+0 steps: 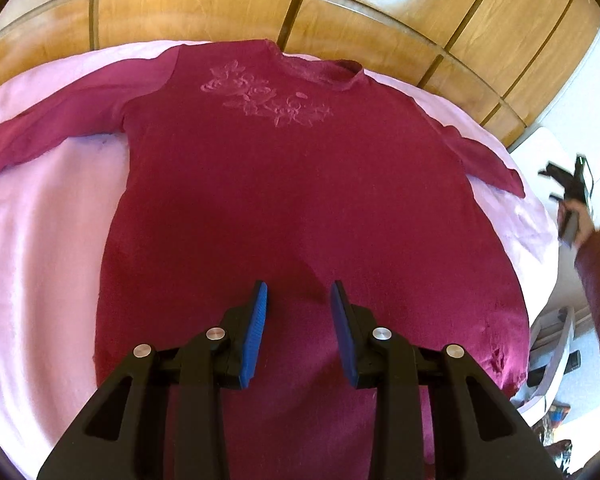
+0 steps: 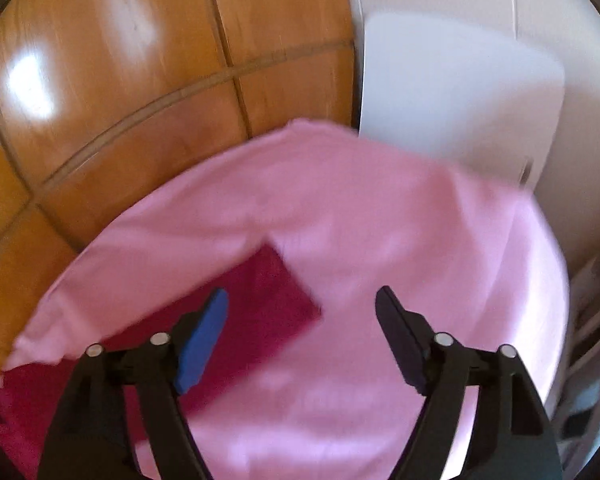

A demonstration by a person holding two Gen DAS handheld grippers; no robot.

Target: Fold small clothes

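Your crimson top [image 1: 300, 200] lies flat on the pink sheet [image 1: 40, 240], its long axis running away from you, collar far. Your left gripper [image 1: 299, 308] hovers released over the hem. Your right gripper [image 2: 302, 320], jaws spread and empty, is nearer the right sleeve end [image 2: 276, 292], lying just left of it.

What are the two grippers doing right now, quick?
Left gripper: open, empty, over the shirt.
Right gripper: open, empty, over the sleeve.

The left wrist camera looks steeply down, close over the dark magenta long-sleeved top [image 1: 300, 184], collar at twelve o'clock. The blurred right wrist camera probably faces its sleeve end [image 2: 276, 292] at ten o'clock; both share the pale pink sheet [image 1: 48, 216].
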